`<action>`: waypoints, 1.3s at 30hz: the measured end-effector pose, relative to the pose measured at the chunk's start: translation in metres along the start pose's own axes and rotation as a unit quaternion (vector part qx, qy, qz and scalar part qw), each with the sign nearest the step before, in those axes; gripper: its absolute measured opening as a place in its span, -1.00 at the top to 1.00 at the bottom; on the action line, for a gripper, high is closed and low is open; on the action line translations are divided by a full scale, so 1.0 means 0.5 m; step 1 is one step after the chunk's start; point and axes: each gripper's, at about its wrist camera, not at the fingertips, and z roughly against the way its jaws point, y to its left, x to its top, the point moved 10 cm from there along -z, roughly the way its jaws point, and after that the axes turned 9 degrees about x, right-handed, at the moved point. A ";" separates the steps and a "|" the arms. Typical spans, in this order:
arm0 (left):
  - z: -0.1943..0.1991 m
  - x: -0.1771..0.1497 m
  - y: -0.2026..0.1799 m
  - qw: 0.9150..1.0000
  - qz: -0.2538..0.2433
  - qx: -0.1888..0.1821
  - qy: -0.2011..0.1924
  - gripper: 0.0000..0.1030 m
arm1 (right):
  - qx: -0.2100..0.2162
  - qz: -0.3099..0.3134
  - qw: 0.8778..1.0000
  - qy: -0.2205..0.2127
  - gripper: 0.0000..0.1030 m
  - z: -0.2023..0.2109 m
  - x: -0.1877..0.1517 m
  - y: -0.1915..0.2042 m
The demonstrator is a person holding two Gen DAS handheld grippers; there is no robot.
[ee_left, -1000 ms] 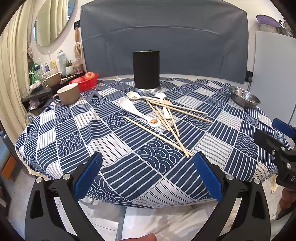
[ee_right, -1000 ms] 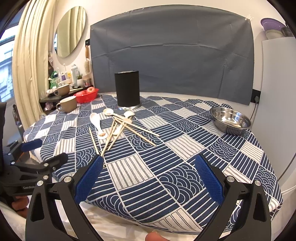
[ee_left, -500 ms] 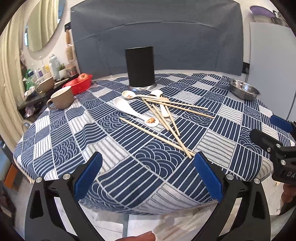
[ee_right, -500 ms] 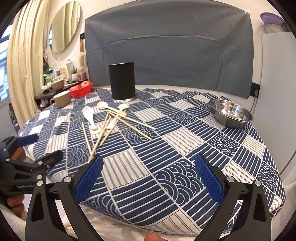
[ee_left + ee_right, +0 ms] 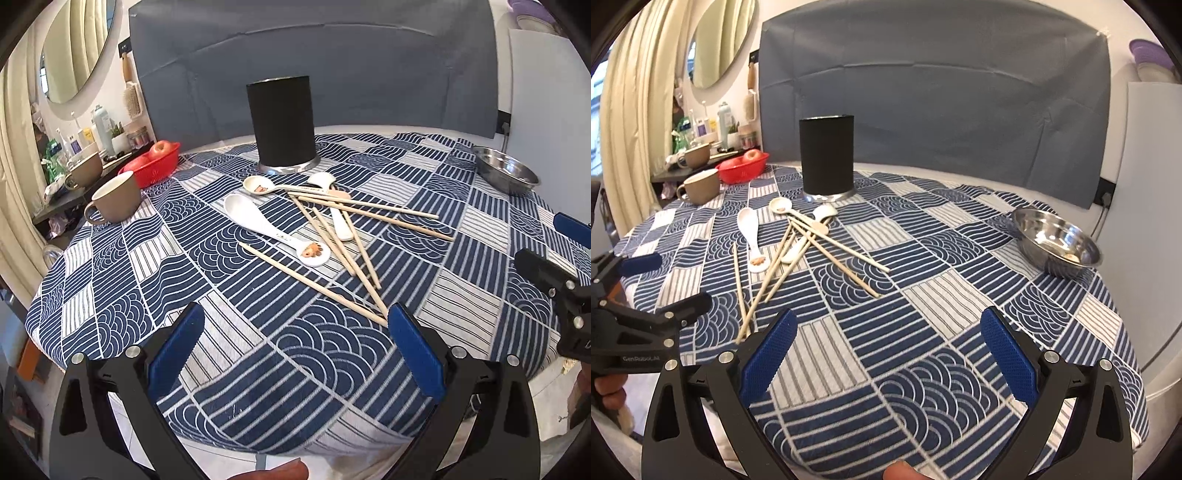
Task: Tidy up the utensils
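Blue-and-white cloth: it covers the round surface (image 5: 110, 280) where all your things lie
Chopsticks: wooden chopsticks (image 5: 343, 243) are scattered in a loose crossing pile near the middle of the surface, in front of the holder
Spoons: three white ceramic spoons (image 5: 273, 229) lie among the chopsticks; one long spoon is on the left of the pile, and chopsticks cross over the other two
Holder: a black cylinder holder (image 5: 282, 123) stands upright behind the pile, just beyond the spoons
Your left hand-held gripper (image 5: 291, 354): released, the blue pads are wide apart, it hovers over the near edge of the surface and holds nothing
Your right hand-held gripper (image 5: 886, 354): also released and holding nothing, near the chopstick tips
Other things: a steel bowl (image 5: 1056, 240) at the right side, a beige mug (image 5: 114, 197) and a red basket (image 5: 155, 168) with apples at the left
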 end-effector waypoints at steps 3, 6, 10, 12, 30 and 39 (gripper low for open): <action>-0.024 0.003 0.000 1.000 0.004 -0.005 0.019 -0.89 | 0.017 -0.005 1.000 0.018 -0.85 -0.027 0.010 -0.006; -0.049 0.005 0.002 0.999 0.007 -0.003 0.037 -0.89 | 0.021 -0.004 0.999 0.036 -0.85 -0.060 0.021 -0.016; -0.079 0.012 0.003 0.998 0.010 -0.001 0.056 -0.89 | 0.009 0.002 0.998 0.054 -0.85 -0.101 0.033 -0.035; -0.093 0.016 0.002 0.998 0.012 -0.001 0.066 -0.89 | 0.006 0.000 0.998 0.068 -0.85 -0.126 0.041 -0.045; -0.175 -0.002 0.011 0.985 0.046 -0.005 0.167 -0.91 | 0.122 0.007 0.970 0.210 -0.85 -0.343 0.068 -0.048; -0.179 -0.005 0.017 0.981 0.062 0.003 0.185 -0.92 | 0.122 0.056 0.973 0.188 -0.87 -0.379 0.071 -0.045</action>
